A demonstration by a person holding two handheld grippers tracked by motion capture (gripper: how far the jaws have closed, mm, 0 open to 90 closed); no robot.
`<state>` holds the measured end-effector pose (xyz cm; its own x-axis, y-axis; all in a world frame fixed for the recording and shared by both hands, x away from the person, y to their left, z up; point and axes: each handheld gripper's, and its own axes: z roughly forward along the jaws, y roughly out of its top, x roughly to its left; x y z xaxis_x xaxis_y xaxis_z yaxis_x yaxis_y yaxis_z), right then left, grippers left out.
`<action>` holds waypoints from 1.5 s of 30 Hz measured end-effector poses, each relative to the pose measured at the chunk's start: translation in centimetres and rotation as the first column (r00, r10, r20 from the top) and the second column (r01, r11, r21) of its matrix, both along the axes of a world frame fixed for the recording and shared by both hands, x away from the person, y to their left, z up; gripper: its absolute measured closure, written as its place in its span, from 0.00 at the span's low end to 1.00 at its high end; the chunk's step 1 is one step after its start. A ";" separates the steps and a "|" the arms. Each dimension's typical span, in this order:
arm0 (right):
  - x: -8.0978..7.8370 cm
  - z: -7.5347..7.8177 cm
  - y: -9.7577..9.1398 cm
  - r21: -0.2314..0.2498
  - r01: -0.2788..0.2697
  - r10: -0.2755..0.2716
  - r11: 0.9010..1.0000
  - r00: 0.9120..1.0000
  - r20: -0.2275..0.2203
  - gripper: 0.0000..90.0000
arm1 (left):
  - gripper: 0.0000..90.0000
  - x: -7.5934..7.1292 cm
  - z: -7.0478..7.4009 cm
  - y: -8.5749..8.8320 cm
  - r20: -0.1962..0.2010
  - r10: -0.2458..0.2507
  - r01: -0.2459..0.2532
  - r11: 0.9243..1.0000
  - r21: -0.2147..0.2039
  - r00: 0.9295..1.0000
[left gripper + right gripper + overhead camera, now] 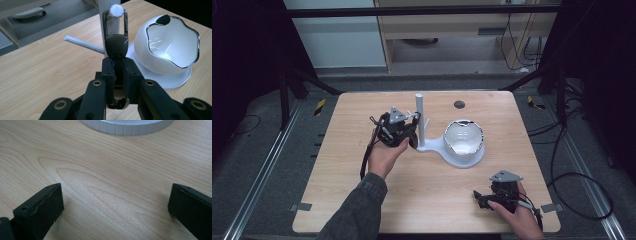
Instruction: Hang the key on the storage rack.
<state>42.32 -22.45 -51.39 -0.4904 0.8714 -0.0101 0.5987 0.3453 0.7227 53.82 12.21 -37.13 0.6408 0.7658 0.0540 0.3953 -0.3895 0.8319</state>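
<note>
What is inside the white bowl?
The white bowl looks empty: its shiny inner wall shows bare in the left gripper view. The very bottom is hidden by its near rim. It sits on the white stand.

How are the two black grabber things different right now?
The left gripper has its jaws squeezed shut on a dark metal clip, whose loop sits over a white peg on the stand; the right gripper has its jaws wide apart with nothing between them. The left one is held up beside the stand; the right one rests low near the table edge. Both have black jaws.
</note>
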 end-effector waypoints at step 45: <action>0.0 0.0 0.0 0.001 -0.001 0.001 1.000 1.000 0.001 0.00 | 0.88 0.7 -1.3 -1.3 0.020 0.036 -0.035 0.998 -0.054 0.999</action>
